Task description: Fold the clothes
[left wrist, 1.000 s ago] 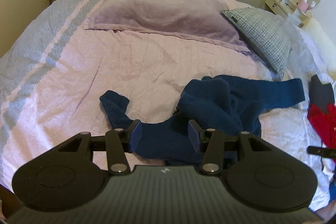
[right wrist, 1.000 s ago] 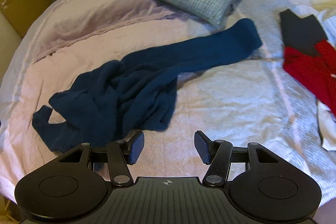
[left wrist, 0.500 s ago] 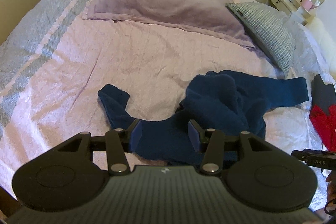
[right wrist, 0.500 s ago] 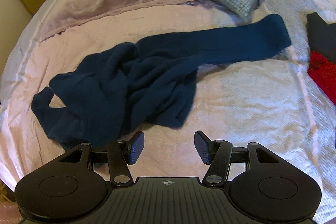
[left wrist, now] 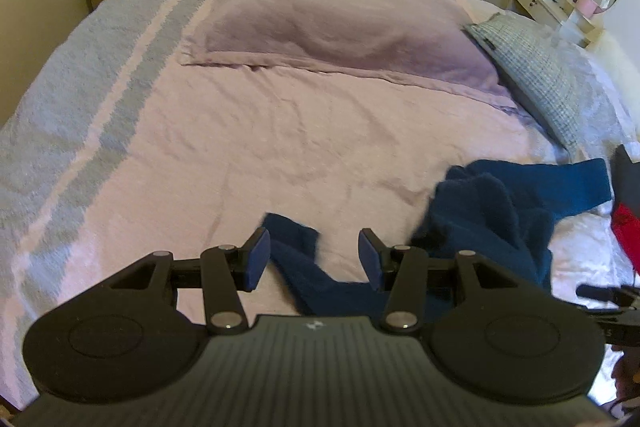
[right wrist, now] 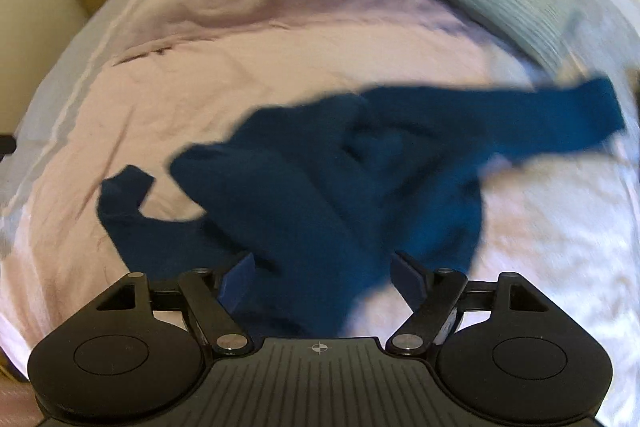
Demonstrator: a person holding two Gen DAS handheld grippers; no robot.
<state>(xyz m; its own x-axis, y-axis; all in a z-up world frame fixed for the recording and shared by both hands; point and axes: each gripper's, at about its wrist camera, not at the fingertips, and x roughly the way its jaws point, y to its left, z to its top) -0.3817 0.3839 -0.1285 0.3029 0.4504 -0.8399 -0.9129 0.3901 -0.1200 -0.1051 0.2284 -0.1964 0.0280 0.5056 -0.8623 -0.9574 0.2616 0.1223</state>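
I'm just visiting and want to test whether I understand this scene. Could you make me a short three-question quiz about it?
1. True or false: the blue sweater lies neatly folded on the bed.
2. Which pillow is nearer the blue sweater: A) the lilac pillow, B) the checked pillow, C) a yellow pillow?
3. Fill the gap: neither the left gripper nor the right gripper is ____ any cloth yet.

Key
1. False: it lies crumpled, one sleeve stretched out.
2. B.
3. Pinching. The left gripper's jaws stand apart over a sleeve end; the right gripper's jaws are opening over the sweater's body.
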